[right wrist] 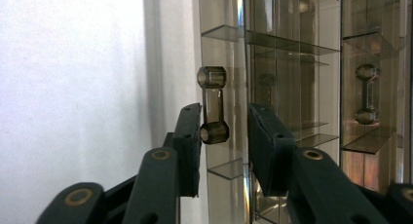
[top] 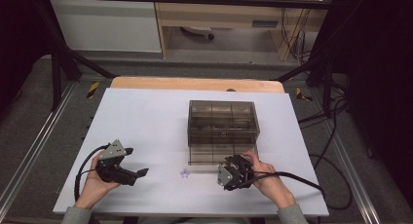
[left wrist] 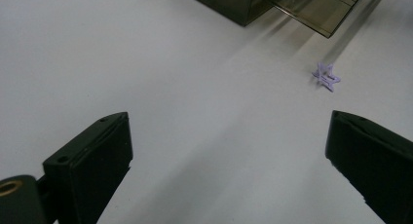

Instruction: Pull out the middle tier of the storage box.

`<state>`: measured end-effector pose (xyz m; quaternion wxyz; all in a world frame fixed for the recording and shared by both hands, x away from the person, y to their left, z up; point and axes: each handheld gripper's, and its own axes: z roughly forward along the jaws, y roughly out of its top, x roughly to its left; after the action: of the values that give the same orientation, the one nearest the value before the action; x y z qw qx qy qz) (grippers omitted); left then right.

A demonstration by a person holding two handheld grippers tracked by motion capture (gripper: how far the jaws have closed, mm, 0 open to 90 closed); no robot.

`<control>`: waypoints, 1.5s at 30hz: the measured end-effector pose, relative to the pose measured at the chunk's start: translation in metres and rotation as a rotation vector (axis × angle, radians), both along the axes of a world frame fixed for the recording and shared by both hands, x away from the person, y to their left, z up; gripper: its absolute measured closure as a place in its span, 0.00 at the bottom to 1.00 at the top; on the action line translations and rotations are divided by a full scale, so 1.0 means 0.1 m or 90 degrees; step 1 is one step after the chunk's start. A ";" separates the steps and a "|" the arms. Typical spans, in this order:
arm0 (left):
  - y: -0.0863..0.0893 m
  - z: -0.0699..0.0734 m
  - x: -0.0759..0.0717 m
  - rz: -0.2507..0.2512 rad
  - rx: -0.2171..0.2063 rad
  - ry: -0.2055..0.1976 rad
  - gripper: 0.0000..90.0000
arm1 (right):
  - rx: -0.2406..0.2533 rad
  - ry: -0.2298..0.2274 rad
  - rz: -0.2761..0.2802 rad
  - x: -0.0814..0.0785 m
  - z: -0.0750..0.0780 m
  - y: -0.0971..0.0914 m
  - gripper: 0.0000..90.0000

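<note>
A smoky clear drawer box stands on the white table. Its lowest drawer is pulled out toward me. My right gripper is at that drawer's front. In the right gripper view the dumbbell-shaped handle sits between the jaws of my right gripper. The handle is close to the left pad, with a gap on the other side. My left gripper rests open at the table's left. Its wide-apart jaws point toward a small purple star. The star lies between the two grippers.
In the left gripper view the box corner and the pulled-out drawer lie beyond the star. A second drawer handle shows at the right of the right gripper view. Black frame bars and cables surround the table.
</note>
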<state>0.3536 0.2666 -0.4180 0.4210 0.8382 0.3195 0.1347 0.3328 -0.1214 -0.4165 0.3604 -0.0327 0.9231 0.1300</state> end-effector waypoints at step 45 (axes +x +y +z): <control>-0.01 0.00 0.00 0.000 0.001 0.000 0.03 | 0.354 0.184 -0.145 0.10 0.21 -0.44 0.11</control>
<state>0.3536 0.2656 -0.4179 0.4200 0.8388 0.3191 0.1347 0.3426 -0.1654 -0.3957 0.2328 0.1891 0.8916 0.3392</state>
